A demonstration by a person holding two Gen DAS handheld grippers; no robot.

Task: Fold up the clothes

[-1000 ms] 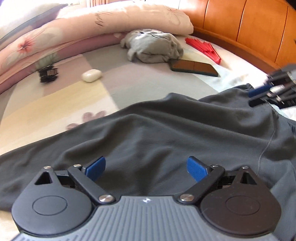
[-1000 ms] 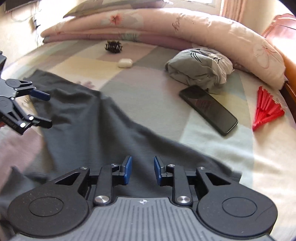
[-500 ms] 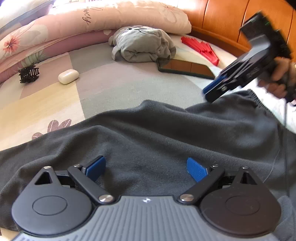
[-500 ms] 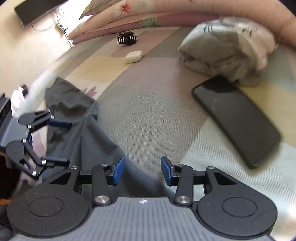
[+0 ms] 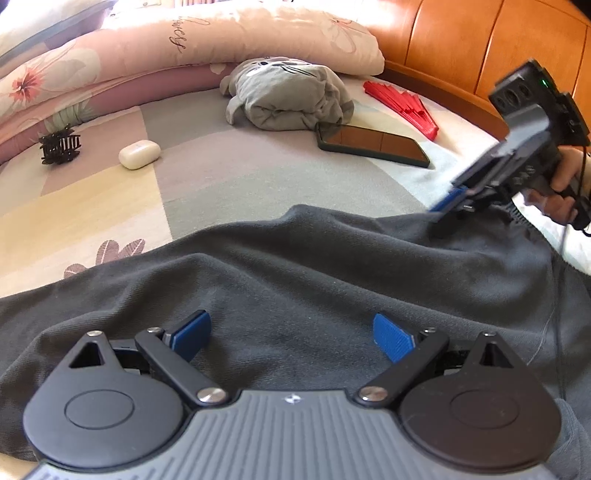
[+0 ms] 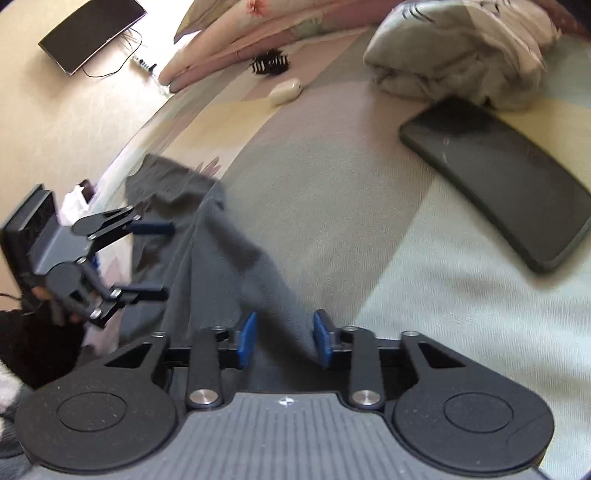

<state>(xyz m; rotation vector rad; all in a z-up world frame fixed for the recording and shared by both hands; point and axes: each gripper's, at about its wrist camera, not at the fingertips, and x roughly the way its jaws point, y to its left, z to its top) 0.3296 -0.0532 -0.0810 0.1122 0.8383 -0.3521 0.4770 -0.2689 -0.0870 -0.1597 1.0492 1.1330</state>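
A dark grey garment [image 5: 295, 280], possibly sweatpants with an elastic waistband, is lying spread across a bed [image 5: 229, 184] covered in a pastel patchwork sheet. The left gripper [image 5: 291, 336] is hovering just above the cloth with its two blue pads spread wide, holding nothing. The right gripper [image 6: 283, 339] is sitting at the garment's far edge, its two blue pads partly apart with a ridge of grey cloth rising between them; whether they are pinching it cannot be told. A hand [image 5: 561, 192] is gripping the right gripper's handle.

Beyond the garment, five other items are lying on the bed: one bundled light grey piece of clothing with a cartoon face [image 5: 288, 96], one black phone [image 5: 373, 142], one red folding fan [image 5: 402, 107], one white earbud case [image 5: 139, 155] and one black hair claw [image 5: 59, 144]. A pink floral quilt [image 5: 177, 40] is carrying cursive writing too warped to read. One flat screen [image 6: 92, 35] is hanging on the wall.
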